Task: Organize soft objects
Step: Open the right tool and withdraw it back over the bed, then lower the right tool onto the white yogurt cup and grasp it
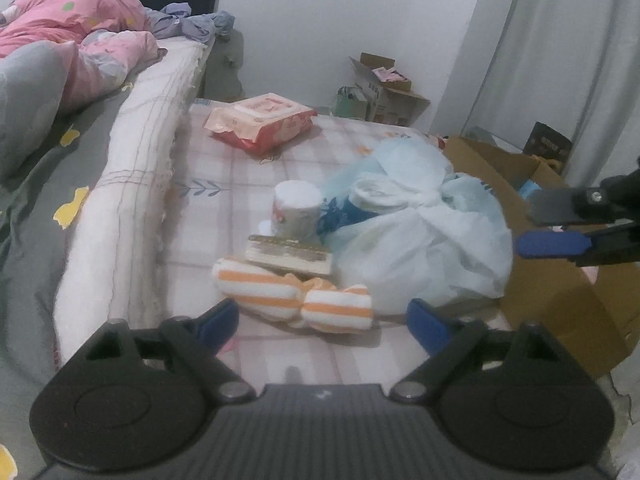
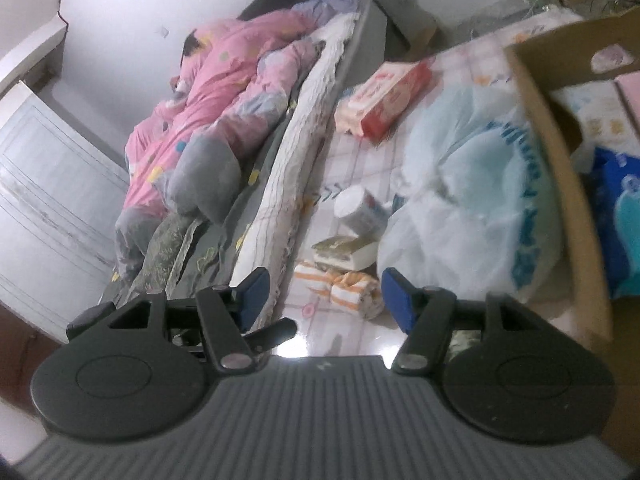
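While hanging over the checked mat in the left wrist view, left hand-held gripper spread wide, nothing between its blue pads. Just ahead of the tips, an orange-and-white striped cloth, bunched in the middle, lying flat on the mat. Behind it and touching, a thick book; behind that, a paper roll standing on end. To the right, a pale plastic bag, stuffed and slumped against book and roll. Farther back, apart from the rest, a red-and-pink pack of wipes. Along the right edge of the mat, an open cardboard box. Above that box, reaching in from the right, right hand-held gripper, parted and empty. On the left, higher than the mat, a bed with a pink quilt heaped near its head.

From the right wrist view, tilted and somewhat blurred: right hand-held gripper released, pads apart, gripping nothing. Striped cloth beyond the tips, seen through the gap, untouched. Book next behind, then roll, with bag bulking to the right. Wipes farther up the mat. Cardboard box wall at far right, blue packets inside. Pink quilt on the bed at left.
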Demonstrator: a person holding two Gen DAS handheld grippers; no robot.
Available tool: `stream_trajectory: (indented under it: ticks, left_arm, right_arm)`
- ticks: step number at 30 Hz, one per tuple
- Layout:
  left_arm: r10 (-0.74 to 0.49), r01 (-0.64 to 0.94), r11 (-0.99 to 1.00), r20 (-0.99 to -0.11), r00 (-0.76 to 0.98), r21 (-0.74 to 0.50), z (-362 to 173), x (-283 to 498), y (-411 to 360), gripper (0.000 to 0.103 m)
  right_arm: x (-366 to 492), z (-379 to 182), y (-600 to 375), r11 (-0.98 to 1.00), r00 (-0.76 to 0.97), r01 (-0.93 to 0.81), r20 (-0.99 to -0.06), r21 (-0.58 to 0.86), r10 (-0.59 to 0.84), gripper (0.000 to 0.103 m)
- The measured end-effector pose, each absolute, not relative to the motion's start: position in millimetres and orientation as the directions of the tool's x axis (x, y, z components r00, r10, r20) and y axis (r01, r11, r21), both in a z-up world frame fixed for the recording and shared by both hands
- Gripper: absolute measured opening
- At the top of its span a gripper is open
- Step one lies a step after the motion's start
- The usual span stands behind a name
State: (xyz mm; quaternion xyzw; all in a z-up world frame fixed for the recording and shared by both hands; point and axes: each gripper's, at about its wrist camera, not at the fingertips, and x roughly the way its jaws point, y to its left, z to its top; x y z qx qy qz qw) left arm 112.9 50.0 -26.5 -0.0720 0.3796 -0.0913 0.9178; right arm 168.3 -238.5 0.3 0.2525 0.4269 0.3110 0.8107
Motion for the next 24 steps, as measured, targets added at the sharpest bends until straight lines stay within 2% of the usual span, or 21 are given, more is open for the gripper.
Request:
stream_trajectory:
  ticks: [10, 12, 15, 20, 24]
  left_arm:
    - [-0.196, 0.115, 0.979, -0.639, 0.744, -0.166, -29.0, 136.2, 61.8, 0.078]
    - [-0.184, 0.112, 0.982, -0.646, 0.741, -0.152, -32.7, 144.5, 62.4, 0.070]
    - [-0.165, 0.104, 0.986, -0.666, 0.727, -0.130, -41.5, 153.9, 63.8, 0.065]
    - [-0.150, 0.106, 0.989, -0.691, 0.707, -0.105, -53.5, 156.0, 65.0, 0.065]
    - [-0.151, 0.107, 0.988, -0.702, 0.696, -0.107, -59.2, 153.8, 68.7, 0.065]
  right_arm:
    - [193.9, -31.4, -195.5, 0.679, 0.385, -0.248, -0.572, 0.691, 0.724, 0.062]
    - [203.3, -29.1, -183.8, 0.688, 0.390, -0.262, -0.578, 0.677, 0.717, 0.062]
    - [223.4, -23.7, -160.1, 0.724, 0.399, -0.297, -0.608, 0.623, 0.687, 0.063]
    - [267.6, -22.6, -112.1, 0.801, 0.432, -0.368, -0.676, 0.472, 0.597, 0.075]
    - [298.7, -35.5, -79.0, 0.845, 0.441, -0.401, -0.735, 0.353, 0.516, 0.077]
